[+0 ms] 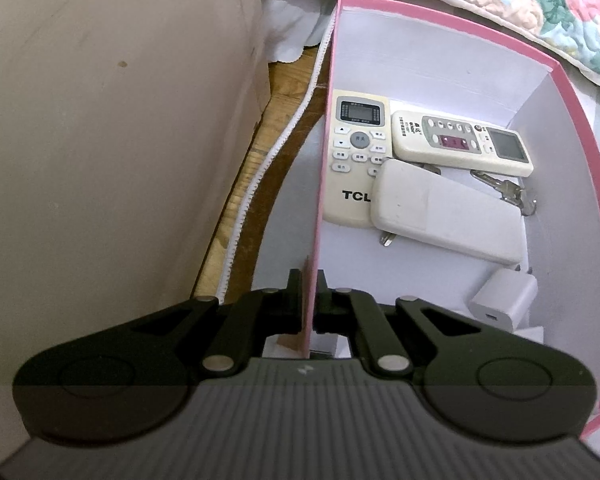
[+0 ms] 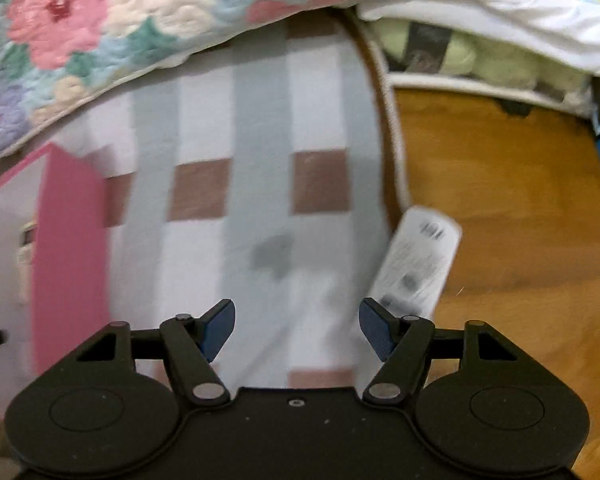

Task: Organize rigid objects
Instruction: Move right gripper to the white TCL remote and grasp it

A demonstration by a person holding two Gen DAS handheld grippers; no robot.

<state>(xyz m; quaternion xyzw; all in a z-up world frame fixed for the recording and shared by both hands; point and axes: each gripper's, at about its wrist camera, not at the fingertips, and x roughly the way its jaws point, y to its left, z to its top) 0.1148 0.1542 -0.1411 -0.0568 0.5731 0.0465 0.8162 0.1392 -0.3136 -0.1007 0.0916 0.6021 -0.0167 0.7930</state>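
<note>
Checked grey-and-white cloth (image 2: 260, 184) covered the surface beside bare wood. Nearest, the left gripper (image 1: 309, 300) pinched the near wall of the pink cardboard box (image 1: 572, 128), steadying it. Inside lay a white charger plug (image 1: 504, 300), a plain white remote (image 1: 444, 216), keys (image 1: 512, 194) and two more remotes. The right gripper (image 2: 296, 330) hung open, empty. One white remote control (image 2: 416, 260) remained outside, on the cloth's right edge.

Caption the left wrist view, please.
Left gripper shut on pink box's wall; three white remotes inside.
</note>
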